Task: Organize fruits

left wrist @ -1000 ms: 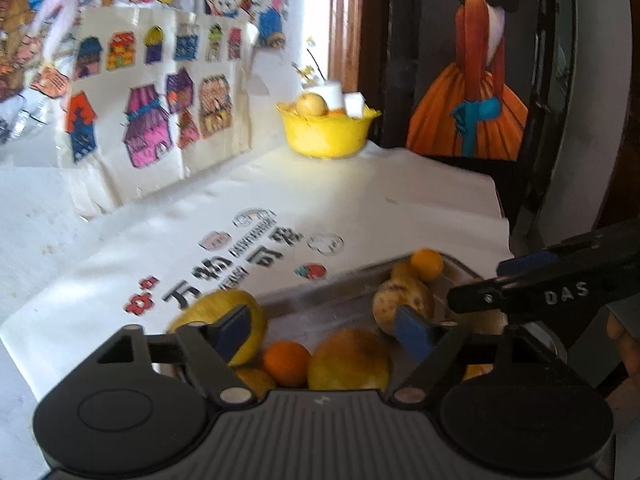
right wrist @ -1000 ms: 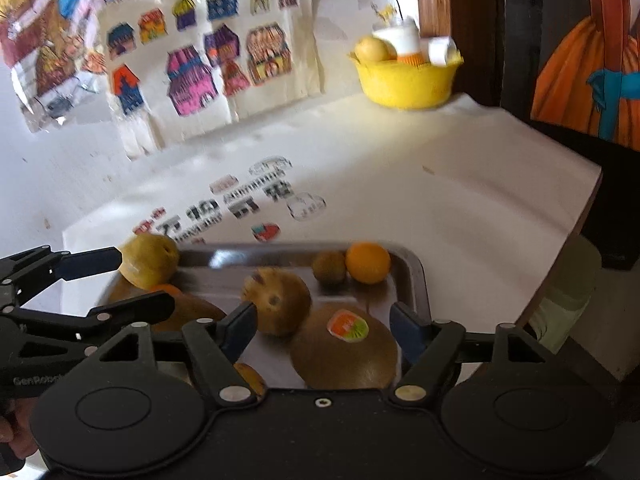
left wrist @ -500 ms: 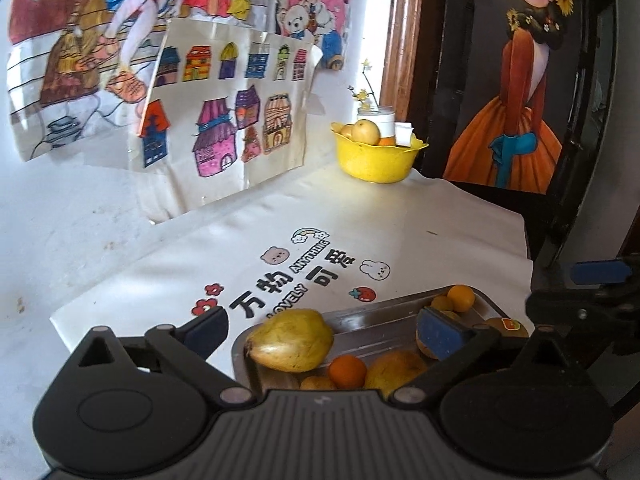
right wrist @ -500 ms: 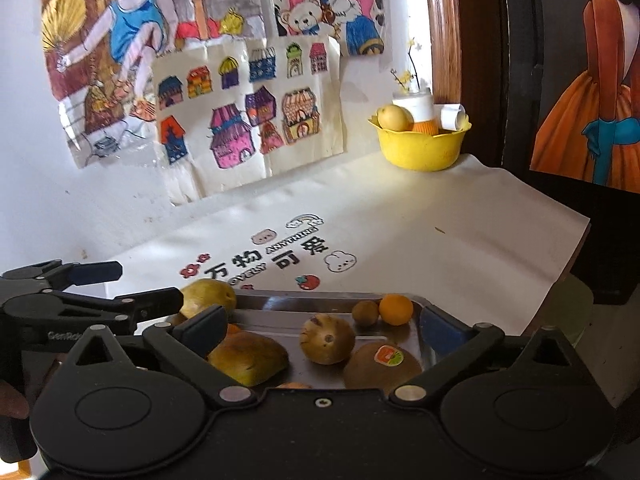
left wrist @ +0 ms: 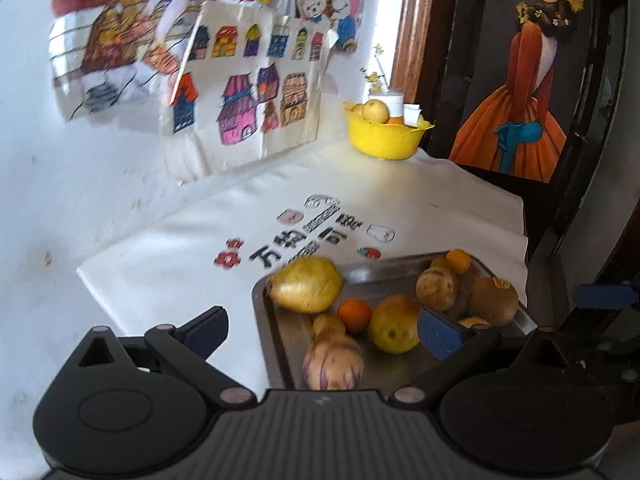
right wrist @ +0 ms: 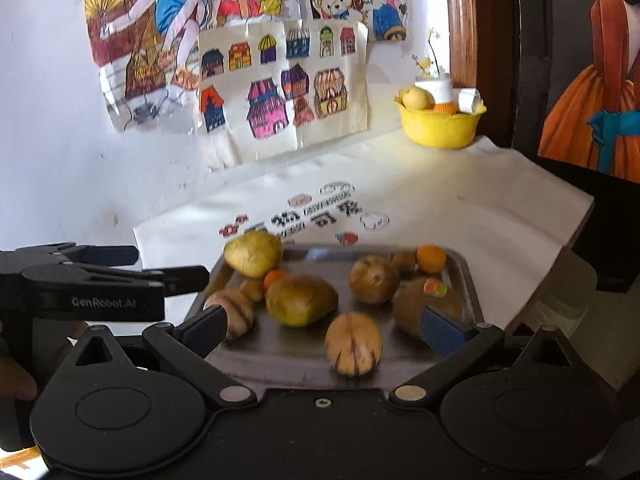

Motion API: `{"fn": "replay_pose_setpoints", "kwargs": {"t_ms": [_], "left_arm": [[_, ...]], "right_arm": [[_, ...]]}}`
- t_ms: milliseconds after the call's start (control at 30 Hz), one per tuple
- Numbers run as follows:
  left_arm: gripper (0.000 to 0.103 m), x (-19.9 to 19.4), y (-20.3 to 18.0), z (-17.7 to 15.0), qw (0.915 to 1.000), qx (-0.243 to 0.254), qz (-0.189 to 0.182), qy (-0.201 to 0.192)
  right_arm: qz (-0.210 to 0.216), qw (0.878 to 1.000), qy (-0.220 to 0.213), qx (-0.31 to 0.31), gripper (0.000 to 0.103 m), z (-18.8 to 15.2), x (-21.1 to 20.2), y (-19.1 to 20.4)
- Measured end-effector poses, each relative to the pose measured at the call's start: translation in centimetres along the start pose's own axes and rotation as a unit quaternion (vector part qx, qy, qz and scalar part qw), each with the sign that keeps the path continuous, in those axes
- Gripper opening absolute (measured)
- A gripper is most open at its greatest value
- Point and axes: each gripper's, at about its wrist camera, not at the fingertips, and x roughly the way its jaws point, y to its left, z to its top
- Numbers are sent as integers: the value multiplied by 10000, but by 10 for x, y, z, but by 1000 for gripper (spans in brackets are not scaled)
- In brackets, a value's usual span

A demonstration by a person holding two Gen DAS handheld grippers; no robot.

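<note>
A steel tray (left wrist: 272, 320) on the white tablecloth holds several fruits: a big yellow pear-shaped one (left wrist: 306, 285), a small orange (left wrist: 354, 314), a striped one (left wrist: 333, 364) and a brown kiwi with a sticker (left wrist: 493, 300). My left gripper (left wrist: 324, 330) hangs above the tray's near left corner, open and holding nothing. In the right wrist view the tray (right wrist: 468, 276) lies ahead with a striped fruit (right wrist: 353, 344) nearest. My right gripper (right wrist: 325, 330) is open and empty above the tray's near edge. The left gripper (right wrist: 160, 266) shows at the tray's left.
A yellow bowl (right wrist: 440, 126) with a pear, an orange and white containers stands at the far corner of the table. Coloured drawings (right wrist: 280, 92) hang on the white wall behind. A dark panel with a painted figure (left wrist: 520, 100) borders the right side.
Both grippers' jaws have widened, and both have drawn back and upward from the tray. More of the tray and its fruits now shows in each view.
</note>
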Motion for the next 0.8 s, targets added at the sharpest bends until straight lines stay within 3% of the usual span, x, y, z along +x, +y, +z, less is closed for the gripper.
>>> {"fn": "replay_pose_setpoints", "kwargs": {"t_ms": [267,800], "left_arm": [[102,-10,12,-15,9997,-111,164,134],[102,-12,10,-23,9995,-25,255,188]], "right_arm": [[-262,9996,75,74,102,-15,-4,5],[-296,9995,87,118,102,-13,0,1]]}}
